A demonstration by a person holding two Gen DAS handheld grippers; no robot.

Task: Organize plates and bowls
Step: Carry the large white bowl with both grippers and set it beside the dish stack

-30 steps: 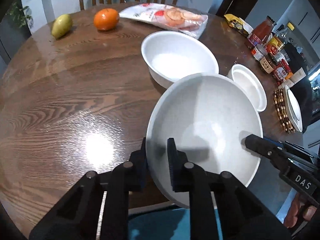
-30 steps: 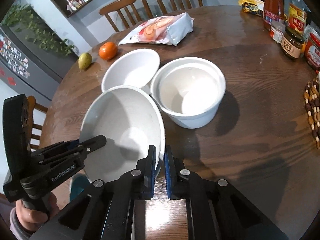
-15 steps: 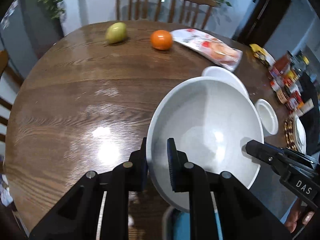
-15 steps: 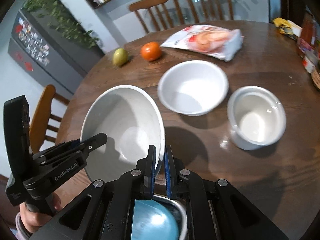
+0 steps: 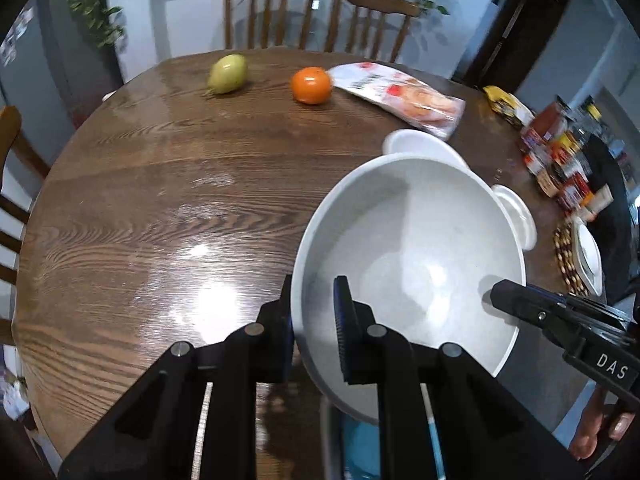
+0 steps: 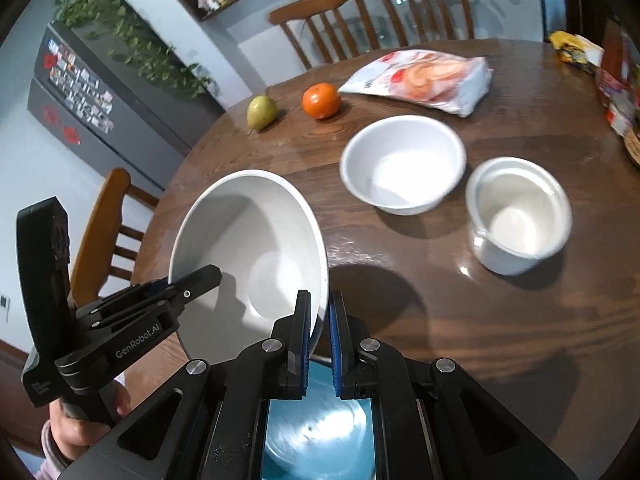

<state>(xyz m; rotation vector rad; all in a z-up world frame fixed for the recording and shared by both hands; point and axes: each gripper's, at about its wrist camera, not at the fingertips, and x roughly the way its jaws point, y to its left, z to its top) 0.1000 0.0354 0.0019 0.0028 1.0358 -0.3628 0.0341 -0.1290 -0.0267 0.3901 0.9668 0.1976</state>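
Observation:
Both grippers hold a large white bowl (image 5: pixel 412 256) (image 6: pixel 248 240) by opposite rims, tilted above the near edge of the round wooden table (image 5: pixel 140 200). My left gripper (image 5: pixel 316 312) is shut on its left rim, one finger inside and one outside. My right gripper (image 6: pixel 320 316) is shut on the right rim; it also shows as a dark tip (image 5: pixel 500 292). The left gripper (image 6: pixel 204 276) reaches in from the left. A medium white bowl (image 6: pixel 402 164) (image 5: pixel 420 142) and a small white pot (image 6: pixel 518 216) (image 5: pixel 518 216) sit on the table beyond.
A pear (image 5: pixel 228 74), an orange (image 5: pixel 311 85) and a snack bag (image 5: pixel 400 98) lie at the far side. Jars (image 5: pixel 560 152) and a white plate (image 5: pixel 590 256) on a beaded mat crowd the right edge. Something blue (image 6: pixel 320 432) lies below the grippers. Chairs ring the table.
Both grippers have risen and drawn back toward the near table edge with the large bowl. The other bowl and pot now look farther off, and the blue thing has come into view below.

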